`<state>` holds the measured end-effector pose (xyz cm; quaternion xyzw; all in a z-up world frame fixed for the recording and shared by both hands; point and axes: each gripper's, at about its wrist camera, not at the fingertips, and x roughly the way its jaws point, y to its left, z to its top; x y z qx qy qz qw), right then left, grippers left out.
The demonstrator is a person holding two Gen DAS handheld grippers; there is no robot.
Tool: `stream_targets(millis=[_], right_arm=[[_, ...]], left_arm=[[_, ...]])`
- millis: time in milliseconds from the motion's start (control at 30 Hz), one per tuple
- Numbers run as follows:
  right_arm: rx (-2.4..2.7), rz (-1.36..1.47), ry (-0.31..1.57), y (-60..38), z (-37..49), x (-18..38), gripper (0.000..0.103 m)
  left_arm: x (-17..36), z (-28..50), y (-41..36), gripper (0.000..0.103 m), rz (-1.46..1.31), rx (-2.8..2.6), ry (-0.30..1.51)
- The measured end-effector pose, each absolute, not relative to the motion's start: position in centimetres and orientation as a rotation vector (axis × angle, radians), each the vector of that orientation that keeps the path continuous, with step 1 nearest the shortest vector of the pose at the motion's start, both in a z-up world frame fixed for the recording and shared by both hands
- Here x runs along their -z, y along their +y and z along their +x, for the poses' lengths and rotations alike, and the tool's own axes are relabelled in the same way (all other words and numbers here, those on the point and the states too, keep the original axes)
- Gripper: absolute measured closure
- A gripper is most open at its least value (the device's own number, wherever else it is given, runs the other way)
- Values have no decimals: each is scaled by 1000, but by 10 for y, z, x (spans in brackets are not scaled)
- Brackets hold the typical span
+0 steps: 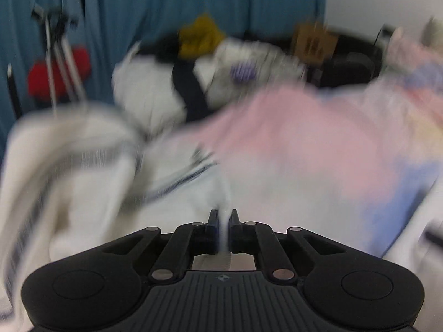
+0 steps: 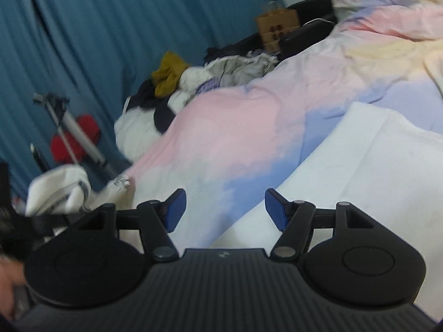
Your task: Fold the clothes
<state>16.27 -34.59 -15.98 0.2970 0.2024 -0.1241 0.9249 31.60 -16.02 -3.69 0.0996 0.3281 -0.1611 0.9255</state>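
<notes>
My left gripper [image 1: 223, 217] is shut on a white garment with dark stripes [image 1: 91, 166]; a fold of its cloth sits pinched between the fingers, and the rest hangs blurred to the left. In the right wrist view the same garment [image 2: 59, 189] shows bunched at the lower left edge of the bed. My right gripper [image 2: 224, 207] is open and empty, with blue pads, above the pastel bedcover [image 2: 221, 127]. A folded white cloth [image 2: 368, 166] lies flat on the bed to its right.
A pile of mixed clothes [image 2: 193, 83] with a mustard piece [image 2: 169, 73] lies at the far side of the bed. A brown paper bag [image 2: 277, 27], a tripod [image 2: 72, 132], a red object [image 2: 74, 138] and a blue curtain [image 2: 110, 27] stand behind.
</notes>
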Motion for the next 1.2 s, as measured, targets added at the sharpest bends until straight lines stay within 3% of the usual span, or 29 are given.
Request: stream_targets(millis=[200, 400, 467, 567, 767, 967, 1200], right_arm=[[325, 705, 396, -370, 154, 165, 36], [329, 758, 389, -384, 154, 170, 36], [337, 770, 385, -390, 153, 172, 36], [333, 809, 396, -400, 152, 178, 36], [261, 870, 422, -404, 157, 186, 36], [40, 1067, 512, -402, 179, 203, 36], [-5, 1106, 597, -393, 225, 220, 38]], left_arm=[[-40, 334, -231, 96, 155, 462, 570], [-47, 333, -309, 91, 120, 638, 565], [-27, 328, -322, 63, 112, 680, 616], [0, 308, -318, 50, 126, 751, 654], [28, 266, -207, 24, 216, 650, 626], [65, 215, -40, 23, 389, 289, 654], [98, 181, 64, 23, 346, 125, 657]])
